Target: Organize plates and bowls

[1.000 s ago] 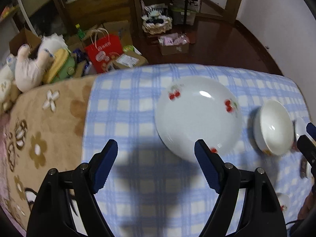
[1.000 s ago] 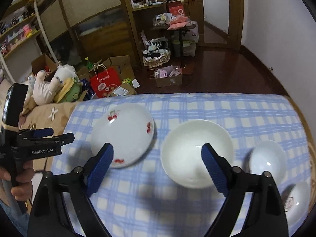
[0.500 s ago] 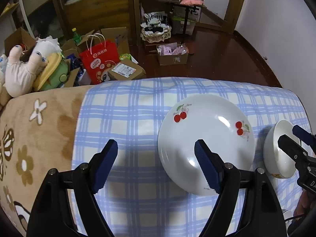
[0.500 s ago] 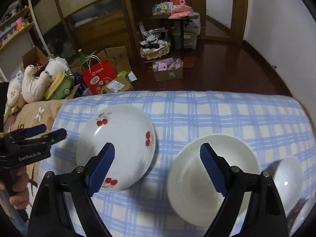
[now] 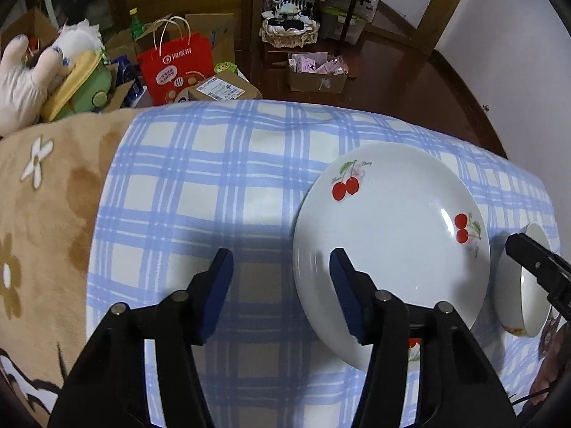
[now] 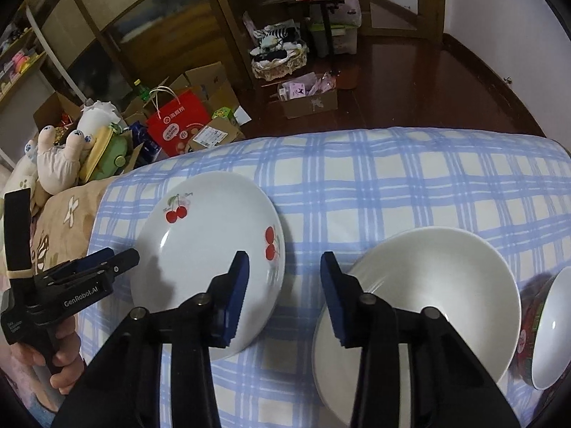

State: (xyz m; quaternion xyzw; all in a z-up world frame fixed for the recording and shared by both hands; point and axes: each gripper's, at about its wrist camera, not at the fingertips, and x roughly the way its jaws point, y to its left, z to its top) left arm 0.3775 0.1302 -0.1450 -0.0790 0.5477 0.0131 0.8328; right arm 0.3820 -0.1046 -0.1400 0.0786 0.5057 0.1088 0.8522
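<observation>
A white cherry-print plate [image 5: 392, 235] lies on the blue checked cloth [image 5: 214, 192]; it also shows in the right wrist view [image 6: 210, 242]. My left gripper [image 5: 282, 292] is open and astride the plate's near left rim, with nothing held. A plain white bowl [image 6: 428, 292] sits right of the plate. My right gripper [image 6: 283, 297] is open and empty, over the gap between plate and bowl. A smaller white bowl [image 6: 553, 328] is at the far right. The left gripper also shows in the right wrist view [image 6: 125, 260].
A tan flowered blanket [image 5: 39, 214] covers the surface left of the cloth. Beyond the far edge the floor holds a red paper bag [image 5: 175, 67], cardboard boxes [image 5: 317, 75], plush toys [image 5: 32, 71] and a basket [image 5: 289, 32].
Both grippers have narrowed their jaws while staying open. The left has come closer to the cherry plate's left rim. The right has shifted left, from over the big bowl to the gap beside the plate.
</observation>
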